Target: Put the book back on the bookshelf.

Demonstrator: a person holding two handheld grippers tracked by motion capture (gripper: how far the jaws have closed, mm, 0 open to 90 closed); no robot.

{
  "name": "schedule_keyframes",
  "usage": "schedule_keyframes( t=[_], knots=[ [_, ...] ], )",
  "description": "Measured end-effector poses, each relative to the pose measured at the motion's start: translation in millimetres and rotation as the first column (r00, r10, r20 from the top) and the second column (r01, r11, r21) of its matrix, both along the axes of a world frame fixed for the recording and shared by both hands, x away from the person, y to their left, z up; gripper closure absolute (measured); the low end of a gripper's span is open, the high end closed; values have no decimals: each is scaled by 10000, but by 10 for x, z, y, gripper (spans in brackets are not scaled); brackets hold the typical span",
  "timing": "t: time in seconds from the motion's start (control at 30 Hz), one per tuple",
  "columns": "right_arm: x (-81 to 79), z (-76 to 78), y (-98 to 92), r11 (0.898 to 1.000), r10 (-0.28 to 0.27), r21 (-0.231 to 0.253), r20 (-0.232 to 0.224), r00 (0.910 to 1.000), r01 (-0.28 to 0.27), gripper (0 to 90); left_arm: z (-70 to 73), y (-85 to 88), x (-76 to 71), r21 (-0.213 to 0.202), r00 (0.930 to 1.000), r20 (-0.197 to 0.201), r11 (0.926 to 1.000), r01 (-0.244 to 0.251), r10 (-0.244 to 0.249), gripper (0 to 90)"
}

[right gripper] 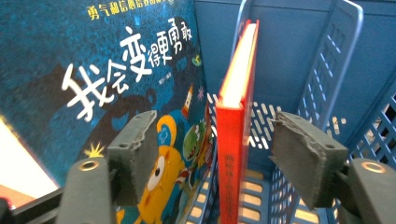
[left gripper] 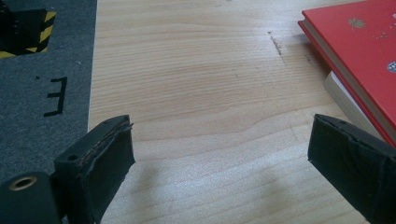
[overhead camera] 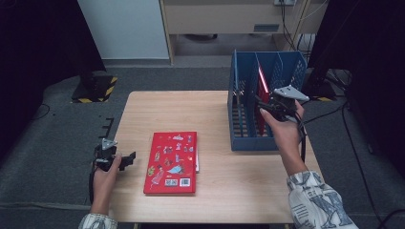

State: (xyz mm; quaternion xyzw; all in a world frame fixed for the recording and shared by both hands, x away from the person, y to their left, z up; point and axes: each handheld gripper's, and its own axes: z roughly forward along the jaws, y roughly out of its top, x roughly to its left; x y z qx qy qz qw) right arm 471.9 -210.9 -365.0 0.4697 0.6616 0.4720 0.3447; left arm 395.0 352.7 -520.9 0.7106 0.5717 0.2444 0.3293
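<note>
Rubbery pads of right hand-held gripper spread beside slim red hardback (upright); left hand-held gripper spread.

You had a light wooden bench on grey carpet, a white panel and beige cabinet behind, yellow-black hazard tape at left, dark curtains flanking.

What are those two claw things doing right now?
Left gripper: open, holding nothing, above the wooden table.
Right gripper: open, jaws either side of the upright red book in the blue plastic rack, not pressing it.
</note>
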Motion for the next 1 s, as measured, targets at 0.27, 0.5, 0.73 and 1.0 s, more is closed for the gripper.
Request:
schedule_keyframes(
  t=[0.27, 0.5, 0.73, 1.0],
  knots=[
    [-211, -98, -52, 9988, 120, 474, -307, 9995, -106, 203, -6, -15, 2, 4, 9999, -114, 10000, 94, -94, 57],
    [-423, -232, -11, 9978, 522, 440, -557, 9971, -498, 161, 3, -56, -17, -240, 9998, -23, 9995, 208, -209, 49],
    [-651, -417, 54, 9955, 881, 380, -468, 9950, -863, 142, -1, -126, -24, -356, 9987, -255, 9985, 421, -430, 41],
    [-789, -590, 199, 9879, 1546, -1, -756, 9851, -1551, 139, 39, -182, -70, -344, 9980, 125, 9974, 631, -627, 42]
  ],
)
